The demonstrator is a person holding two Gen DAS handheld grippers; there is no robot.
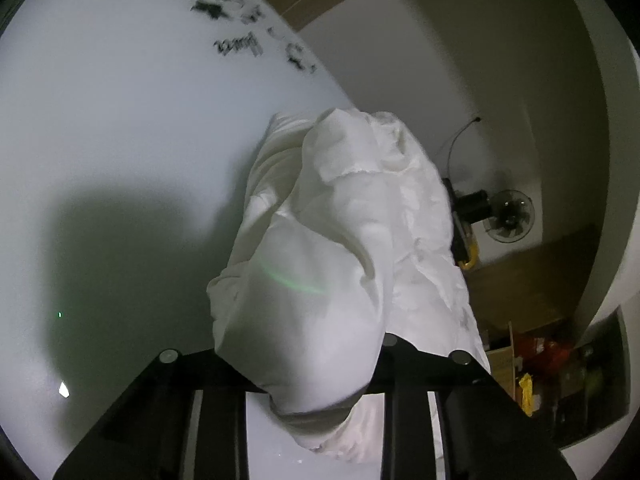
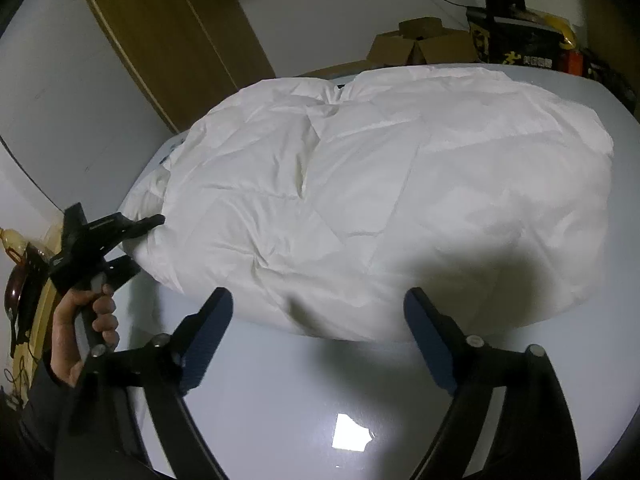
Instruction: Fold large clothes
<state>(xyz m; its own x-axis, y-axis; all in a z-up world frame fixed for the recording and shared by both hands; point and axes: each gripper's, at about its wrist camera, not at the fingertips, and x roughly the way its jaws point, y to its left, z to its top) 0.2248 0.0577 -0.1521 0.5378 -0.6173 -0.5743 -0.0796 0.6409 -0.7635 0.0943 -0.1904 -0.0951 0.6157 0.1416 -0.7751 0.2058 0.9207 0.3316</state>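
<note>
Now left tongs (image 2: 150, 240) clamped on white garment (image 2: 380, 200) (edge), right tongs (image 2: 320, 320) agape.

The tabletop (image 2: 280, 400) is a smooth, pale grey-white surface with a soft sheen, showing a bright patch of reflected light near its front edge and broad dark shadows across it. Directly on it lies a large white puffy garment (image 2: 380, 200), spread wide and rumpled with creases, covering most of the far half and reaching to the far edge. In the left wrist view the tabletop (image 1: 120, 140) carries smudged black scribbles (image 1: 236, 12) near its far edge, and part of the white garment (image 1: 344, 220) rises bunched above it.
</note>
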